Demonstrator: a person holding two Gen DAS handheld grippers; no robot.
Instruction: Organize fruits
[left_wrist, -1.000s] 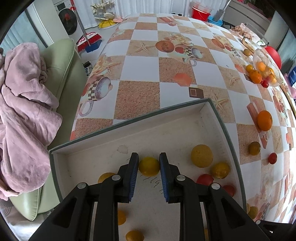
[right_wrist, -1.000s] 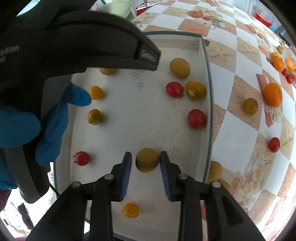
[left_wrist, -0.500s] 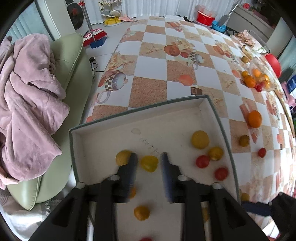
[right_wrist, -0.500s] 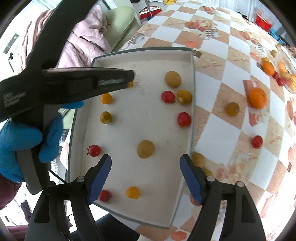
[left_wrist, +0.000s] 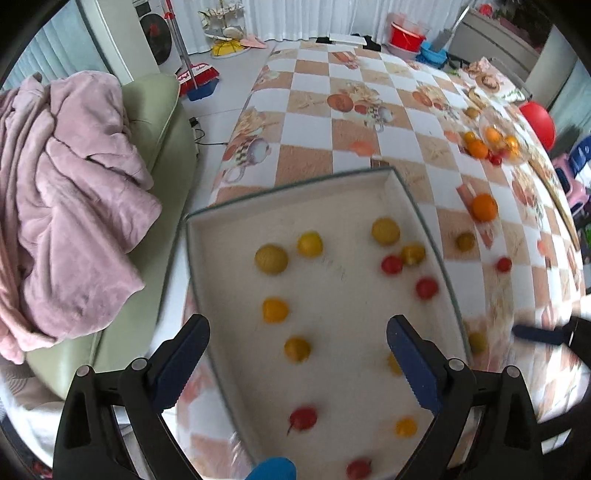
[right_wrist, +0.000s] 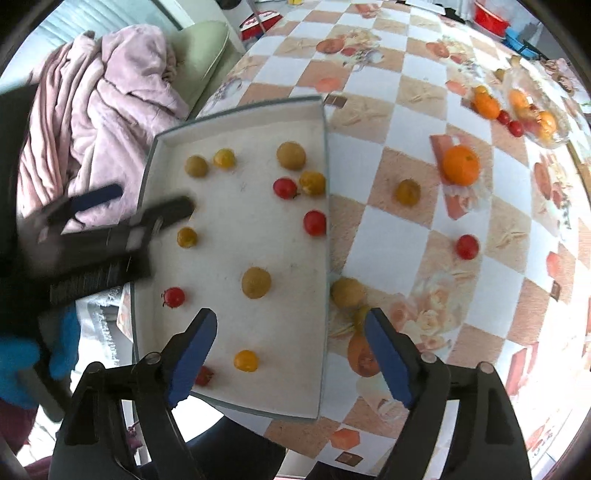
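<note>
White tray (right_wrist: 236, 122), grey-green rim; yellow, olive, red fruits (right_wrist: 255, 282) ahead of blue finger pads (right_wrist: 192, 345). Orange-white checked tablecloth (right_wrist: 413, 122). Pink blanket (left_wrist: 74, 192) left.

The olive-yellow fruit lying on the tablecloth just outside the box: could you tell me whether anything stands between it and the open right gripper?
Nothing visible does. The olive-yellow fruit lies on the tablecloth just ahead of the open right gripper, beside the box wall. A smaller fruit sits next to it, partly hidden by one finger.
</note>
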